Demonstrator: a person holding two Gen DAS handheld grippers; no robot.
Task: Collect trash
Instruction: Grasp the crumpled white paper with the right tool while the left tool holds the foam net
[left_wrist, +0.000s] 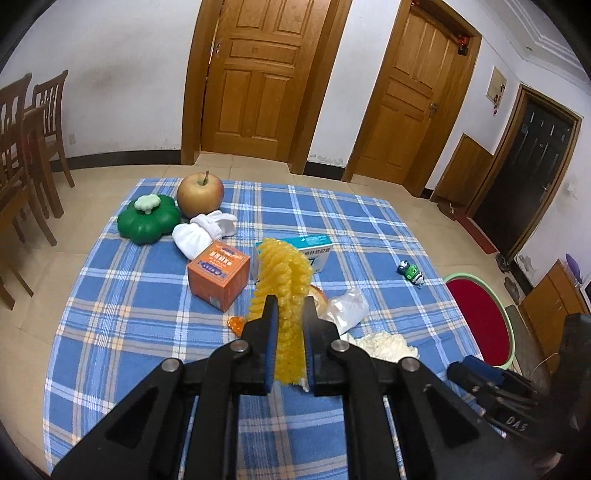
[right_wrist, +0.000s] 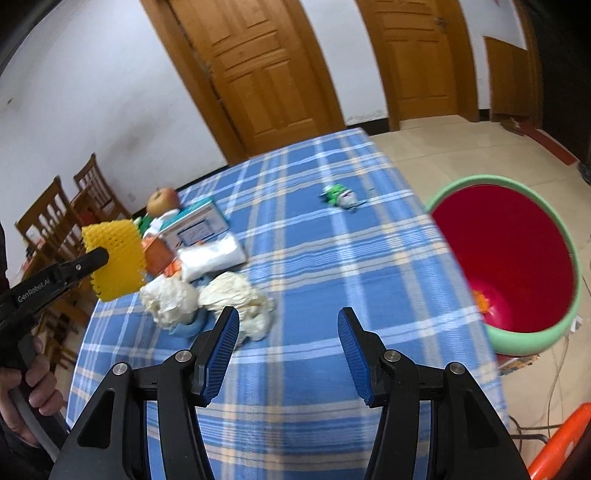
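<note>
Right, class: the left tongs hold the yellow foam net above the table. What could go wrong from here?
1. The left tongs pinch only the lower part of the soft yellow foam fruit net; it could slip out before reaching the green-rimmed red bin past the table edge.
2. Swinging across, it might knock the orange cardboard box or crumpled white tissues.

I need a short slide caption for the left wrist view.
Left gripper clamps a yellow foam net above the checked tablecloth, with the red bin at right.
</note>
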